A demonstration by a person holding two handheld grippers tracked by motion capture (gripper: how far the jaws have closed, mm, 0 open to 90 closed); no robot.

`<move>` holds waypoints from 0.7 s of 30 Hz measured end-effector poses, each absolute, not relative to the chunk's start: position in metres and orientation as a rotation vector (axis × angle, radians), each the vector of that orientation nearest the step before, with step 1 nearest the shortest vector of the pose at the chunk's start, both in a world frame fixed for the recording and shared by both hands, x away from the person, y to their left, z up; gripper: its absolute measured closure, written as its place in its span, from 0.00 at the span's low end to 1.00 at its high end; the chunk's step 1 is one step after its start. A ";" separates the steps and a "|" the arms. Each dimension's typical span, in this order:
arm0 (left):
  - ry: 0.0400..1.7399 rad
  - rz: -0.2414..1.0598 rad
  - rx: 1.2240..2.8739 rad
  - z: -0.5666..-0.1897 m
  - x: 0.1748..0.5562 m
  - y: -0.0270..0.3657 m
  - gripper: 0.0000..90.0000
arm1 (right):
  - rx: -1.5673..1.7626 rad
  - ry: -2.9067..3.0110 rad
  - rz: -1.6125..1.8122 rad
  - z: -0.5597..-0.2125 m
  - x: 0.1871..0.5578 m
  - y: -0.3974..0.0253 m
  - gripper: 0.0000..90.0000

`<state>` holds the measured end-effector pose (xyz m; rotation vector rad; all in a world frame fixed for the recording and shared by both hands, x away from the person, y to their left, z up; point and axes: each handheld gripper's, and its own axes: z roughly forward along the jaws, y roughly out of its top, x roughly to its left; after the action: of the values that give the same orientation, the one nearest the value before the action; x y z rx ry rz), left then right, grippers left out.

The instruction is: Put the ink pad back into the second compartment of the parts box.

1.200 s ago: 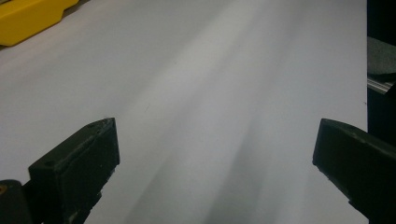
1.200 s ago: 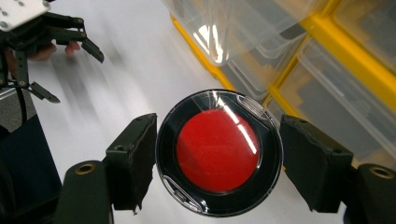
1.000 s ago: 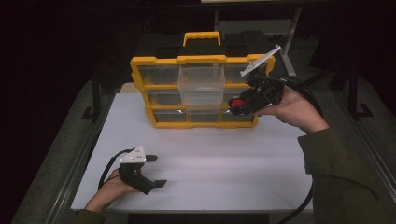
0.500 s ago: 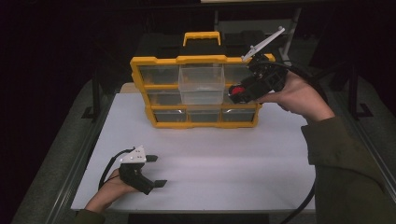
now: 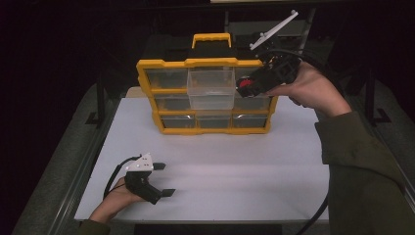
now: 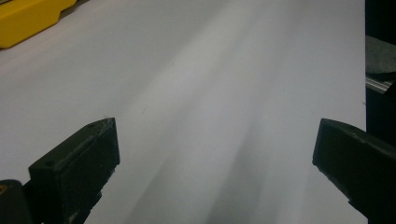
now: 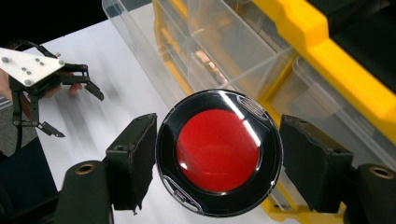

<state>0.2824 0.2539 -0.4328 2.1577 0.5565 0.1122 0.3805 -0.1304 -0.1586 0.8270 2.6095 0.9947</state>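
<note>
While my left gripper (image 5: 164, 178) rests wide open and empty near the table's (image 5: 254, 161) front left edge, my right gripper (image 7: 217, 154) clamps the round red-and-black disc (image 7: 218, 151) just beside the organizer's (image 5: 205, 62) pulled-out clear drawer (image 5: 211, 90).

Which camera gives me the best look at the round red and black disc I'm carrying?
The right gripper view: the red and black disc sits close up between the right gripper jaws, its whole face visible. In the high view the disc is a small red spot at the yellow organizer. The left gripper view looks across bare table.
</note>
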 end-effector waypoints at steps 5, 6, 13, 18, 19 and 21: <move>0.557 0.112 2.158 -0.433 0.282 0.254 0.00 | 0.826 2.609 1.009 -0.152 0.386 -0.123 0.32; 0.557 0.111 2.158 -0.433 0.282 0.254 0.00 | 0.819 2.611 1.020 -0.151 0.387 -0.121 0.32; 0.557 0.111 2.156 -0.433 0.282 0.254 0.00 | 0.827 2.616 1.035 -0.143 0.398 -0.105 0.32; 0.558 0.110 2.155 -0.433 0.282 0.254 0.00 | 0.829 2.624 1.035 -0.142 0.404 -0.095 0.32; 0.559 0.109 2.154 -0.433 0.282 0.254 0.00 | 0.830 2.627 1.031 -0.142 0.406 -0.092 0.32; 0.557 0.109 2.157 -0.433 0.282 0.254 0.00 | 0.835 2.628 1.031 -0.142 0.408 -0.088 0.32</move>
<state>0.2821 0.2539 -0.4329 2.1566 0.5568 0.1091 0.4085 -0.0879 -0.1424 0.8348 2.6279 1.0305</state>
